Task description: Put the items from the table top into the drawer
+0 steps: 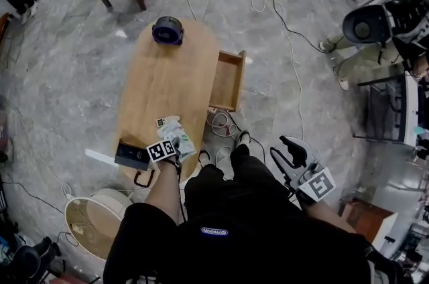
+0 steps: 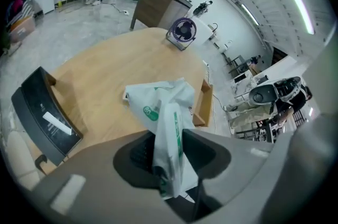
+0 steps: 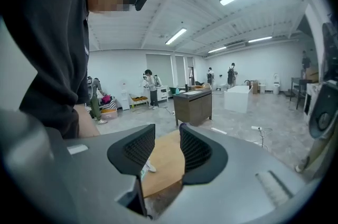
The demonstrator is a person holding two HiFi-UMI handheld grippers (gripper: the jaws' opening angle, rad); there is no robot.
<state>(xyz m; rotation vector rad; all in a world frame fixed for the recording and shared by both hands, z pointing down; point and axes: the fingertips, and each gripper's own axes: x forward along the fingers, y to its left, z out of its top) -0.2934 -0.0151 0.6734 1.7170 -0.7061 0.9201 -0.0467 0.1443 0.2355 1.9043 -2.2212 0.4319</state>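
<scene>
A white plastic bag with green print (image 1: 179, 134) lies at the near end of the oval wooden table (image 1: 167, 78), and my left gripper (image 1: 173, 145) is shut on its near edge. In the left gripper view the bag (image 2: 166, 106) runs from the tabletop down between the jaws of the left gripper (image 2: 169, 157). The open wooden drawer (image 1: 229, 80) sticks out of the table's right side; it also shows past the bag as the drawer (image 2: 204, 104). My right gripper (image 1: 289, 150) hangs off the table to the right of my legs; in its own view the right gripper (image 3: 168, 151) is open and holds nothing.
A flat black box (image 1: 131, 155) sits on the table's near left corner, also seen as the black box (image 2: 43, 120). A purple fan (image 1: 167, 30) stands at the far end. A small card (image 1: 161, 122) lies by the bag. Cables (image 1: 221, 122) trail on the floor under the drawer.
</scene>
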